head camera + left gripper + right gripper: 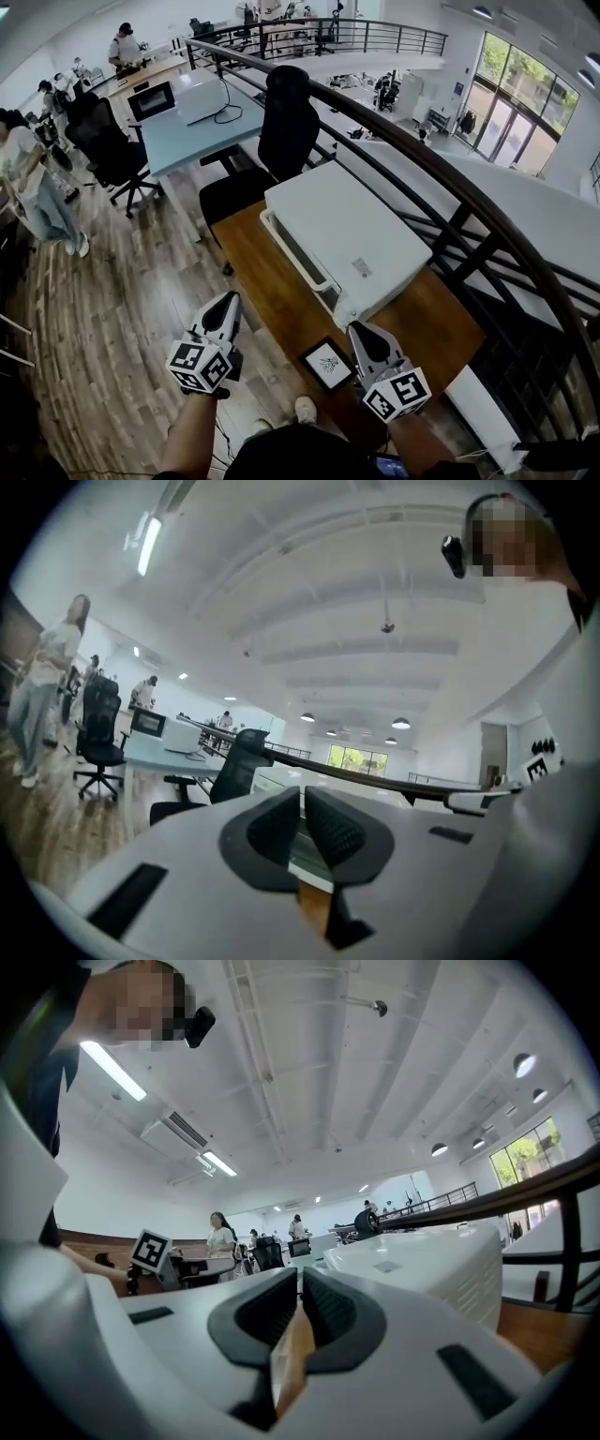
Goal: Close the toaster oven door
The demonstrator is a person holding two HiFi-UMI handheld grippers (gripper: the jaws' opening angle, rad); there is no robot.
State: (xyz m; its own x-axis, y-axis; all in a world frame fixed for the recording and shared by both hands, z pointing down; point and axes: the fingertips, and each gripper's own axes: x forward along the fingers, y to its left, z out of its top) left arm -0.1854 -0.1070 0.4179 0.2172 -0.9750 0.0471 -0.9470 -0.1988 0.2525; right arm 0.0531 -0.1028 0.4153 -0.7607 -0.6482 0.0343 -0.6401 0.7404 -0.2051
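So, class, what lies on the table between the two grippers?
A black-framed marker card, flat on the wooden table, between left gripper and right gripper; the head view shows it.

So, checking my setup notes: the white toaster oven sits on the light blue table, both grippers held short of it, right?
Wrong table: the head view shows the white toaster oven on the brown wooden table. The left gripper and right gripper are held short of it.
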